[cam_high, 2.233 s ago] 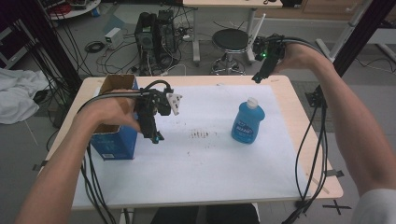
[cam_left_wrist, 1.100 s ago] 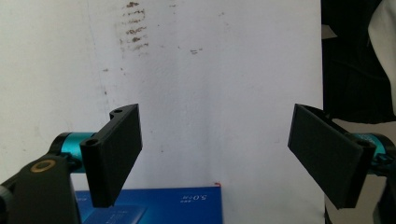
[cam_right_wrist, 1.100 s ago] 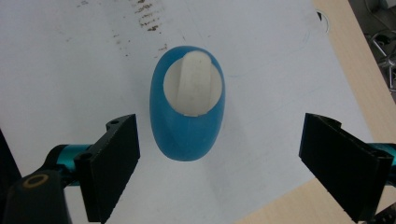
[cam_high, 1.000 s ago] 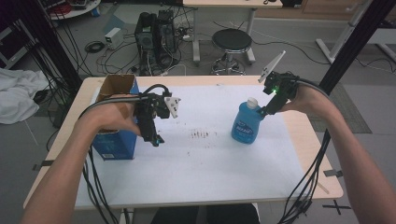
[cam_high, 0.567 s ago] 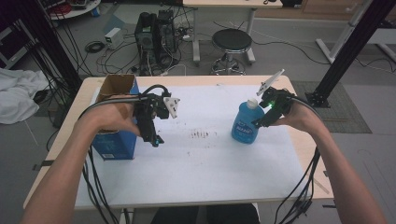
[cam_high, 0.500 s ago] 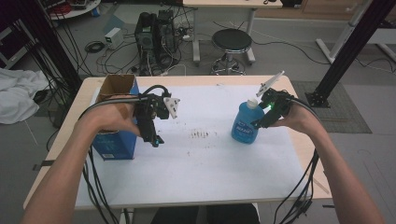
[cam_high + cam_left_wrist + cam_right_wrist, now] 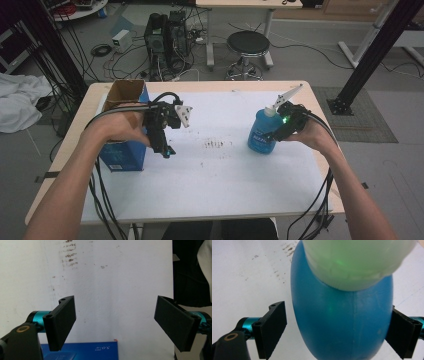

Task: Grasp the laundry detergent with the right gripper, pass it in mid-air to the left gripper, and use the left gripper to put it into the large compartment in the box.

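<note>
Worktop [image 7: 210,200] with a sheet [image 7: 210,170] laid over most of it. Box [image 7: 122,150] standing at the sheet's left edge; bottle [image 7: 261,136] upright on the sheet toward the right, well apart from the box. Left hand-held gripper [image 7: 167,151] just right of the box, above the sheet; right hand-held gripper [image 7: 272,134] around the bottle from the right. Stool [image 7: 248,44] on the floor behind the worktop.

Open white table sheet [image 7: 210,185] between blue box [image 7: 122,150] (left edge) and blue bottle [image 7: 262,135], passage wide
</note>
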